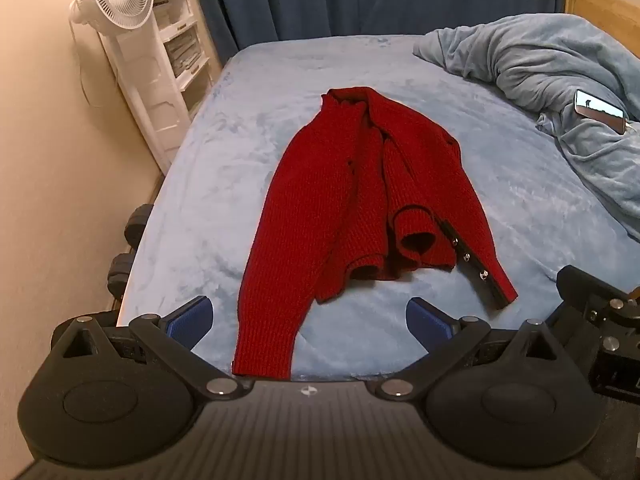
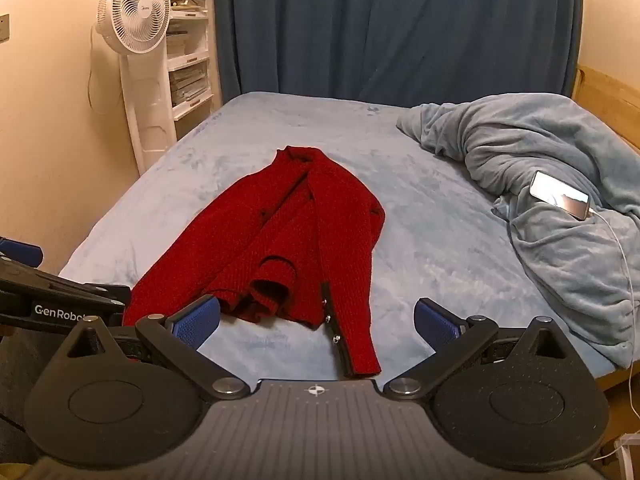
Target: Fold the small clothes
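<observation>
Where plush bedding (image 1: 500, 208) spreads, a ribbed-knit red cardigan (image 1: 360, 208) lies crumpled.

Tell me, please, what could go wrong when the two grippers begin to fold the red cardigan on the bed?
The red cardigan lies bunched, one cuff curled, so a grip may catch several layers. Its metal snaps could snag a pad. The left gripper and right gripper, both open, hover close together and might collide.

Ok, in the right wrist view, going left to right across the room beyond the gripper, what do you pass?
White fan → shelf unit → red knit cardigan on the bed → crumpled blue blanket → phone lying on the blanket, cable attached.
</observation>
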`<state>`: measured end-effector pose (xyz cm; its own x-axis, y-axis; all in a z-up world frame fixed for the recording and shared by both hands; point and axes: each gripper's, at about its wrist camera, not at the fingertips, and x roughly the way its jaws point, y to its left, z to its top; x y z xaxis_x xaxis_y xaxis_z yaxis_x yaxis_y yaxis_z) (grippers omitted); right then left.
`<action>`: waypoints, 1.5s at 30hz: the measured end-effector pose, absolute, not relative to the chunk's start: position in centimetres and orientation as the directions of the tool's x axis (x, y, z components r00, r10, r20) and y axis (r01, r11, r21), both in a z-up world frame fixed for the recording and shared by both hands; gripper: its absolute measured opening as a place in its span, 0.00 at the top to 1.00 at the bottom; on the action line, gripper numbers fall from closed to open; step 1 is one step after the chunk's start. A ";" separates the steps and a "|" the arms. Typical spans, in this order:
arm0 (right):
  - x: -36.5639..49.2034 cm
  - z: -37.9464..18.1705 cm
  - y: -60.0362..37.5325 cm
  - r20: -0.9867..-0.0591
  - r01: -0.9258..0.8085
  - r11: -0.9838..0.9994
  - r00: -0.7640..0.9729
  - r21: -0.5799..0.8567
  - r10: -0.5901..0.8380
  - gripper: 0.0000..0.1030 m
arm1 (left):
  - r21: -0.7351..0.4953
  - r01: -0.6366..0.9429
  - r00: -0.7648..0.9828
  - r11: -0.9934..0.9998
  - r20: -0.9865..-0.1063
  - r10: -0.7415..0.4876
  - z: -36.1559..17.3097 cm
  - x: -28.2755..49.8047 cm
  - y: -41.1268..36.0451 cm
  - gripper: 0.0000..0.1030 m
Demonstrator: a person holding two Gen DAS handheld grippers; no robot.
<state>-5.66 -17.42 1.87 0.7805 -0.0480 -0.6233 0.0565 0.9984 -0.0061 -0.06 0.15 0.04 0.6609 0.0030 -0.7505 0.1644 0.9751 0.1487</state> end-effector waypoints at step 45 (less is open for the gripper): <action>-5.5 0.8 -18.0 -0.640 0.077 0.996 0.767 0.036 -0.036 0.01 | 0.216 0.198 0.666 0.956 -0.746 0.031 -0.1 -0.1 -1.0 0.00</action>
<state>-5.50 -17.98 0.81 0.7672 -0.0360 -0.6405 0.0771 0.9964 0.0364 -0.14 -1.03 -0.14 0.6657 0.0307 -0.7456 0.1978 0.9562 0.2160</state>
